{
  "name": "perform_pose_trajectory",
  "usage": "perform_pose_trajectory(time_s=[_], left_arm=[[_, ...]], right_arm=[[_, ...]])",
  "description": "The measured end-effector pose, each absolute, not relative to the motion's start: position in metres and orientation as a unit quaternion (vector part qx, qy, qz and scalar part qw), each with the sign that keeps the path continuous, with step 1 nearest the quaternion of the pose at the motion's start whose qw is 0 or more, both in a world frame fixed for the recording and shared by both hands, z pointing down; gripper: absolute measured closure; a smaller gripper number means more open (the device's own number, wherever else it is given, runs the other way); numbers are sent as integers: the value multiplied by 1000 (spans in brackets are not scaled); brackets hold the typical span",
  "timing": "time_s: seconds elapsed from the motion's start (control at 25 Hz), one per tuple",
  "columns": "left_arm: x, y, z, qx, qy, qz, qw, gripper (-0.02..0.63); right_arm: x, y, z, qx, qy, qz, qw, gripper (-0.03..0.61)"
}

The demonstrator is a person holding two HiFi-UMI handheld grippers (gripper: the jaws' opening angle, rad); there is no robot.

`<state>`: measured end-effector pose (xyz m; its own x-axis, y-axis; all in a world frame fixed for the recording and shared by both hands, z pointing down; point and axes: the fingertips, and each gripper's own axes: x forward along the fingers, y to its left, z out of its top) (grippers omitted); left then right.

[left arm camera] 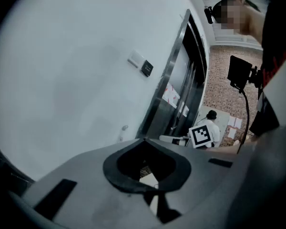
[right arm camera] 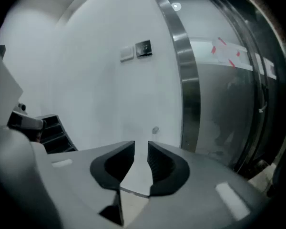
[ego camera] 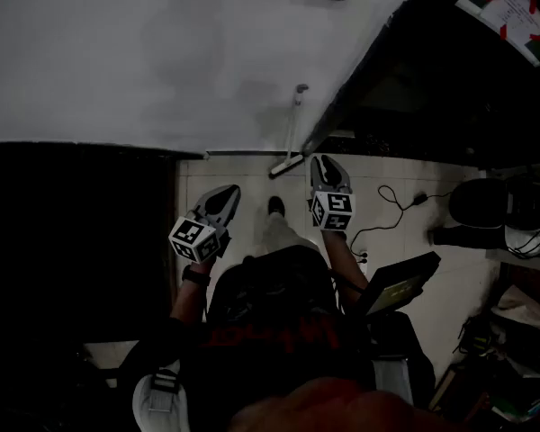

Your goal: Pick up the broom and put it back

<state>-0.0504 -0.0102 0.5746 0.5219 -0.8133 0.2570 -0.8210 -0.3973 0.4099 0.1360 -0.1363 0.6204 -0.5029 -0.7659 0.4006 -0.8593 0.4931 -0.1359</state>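
The broom [ego camera: 292,131] leans upright against the white wall, its head [ego camera: 285,165] on the tiled floor beside the metal door frame. Its handle's top shows as a small knob [right arm camera: 155,130] in the right gripper view and as a knob [left arm camera: 124,128] in the left gripper view. My right gripper [ego camera: 327,160] hovers just right of the broom head, its jaws [right arm camera: 141,144] a little apart with nothing between them. My left gripper [ego camera: 229,190] is lower and to the left, away from the broom; its jaws [left arm camera: 144,140] meet at the tips and hold nothing.
A dark block [ego camera: 72,241] fills the left side. The steel door frame [ego camera: 360,79] runs diagonally at the right. A cable with a plug [ego camera: 391,201] lies on the tiles, near a black round object [ego camera: 481,202] and clutter. Wall switches [right arm camera: 136,50] hang above the broom.
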Motion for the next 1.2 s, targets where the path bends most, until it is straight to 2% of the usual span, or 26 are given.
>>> perform_pose_trajectory(time_s=[0.24, 0.48, 0.68, 0.76, 0.92, 1.2], left_arm=[[-31, -107, 545, 812, -534, -44, 230, 611], [-41, -134, 541, 805, -541, -39, 242, 611], [-58, -162, 540, 802, -546, -37, 239, 611], [-64, -173, 537, 805, -542, -37, 238, 611], [-62, -196, 542, 823, -515, -33, 237, 611], [-54, -239, 538, 864, -460, -32, 202, 611]], right_arm=[[132, -284, 668, 465, -848, 150, 206, 477], [91, -346, 741, 442, -829, 173, 297, 437], [82, -386, 764, 478, -808, 195, 283, 436], [83, -389, 762, 484, -808, 196, 275, 480], [102, -359, 742, 462, -830, 174, 262, 486], [145, -279, 590, 413, -887, 125, 163, 488]])
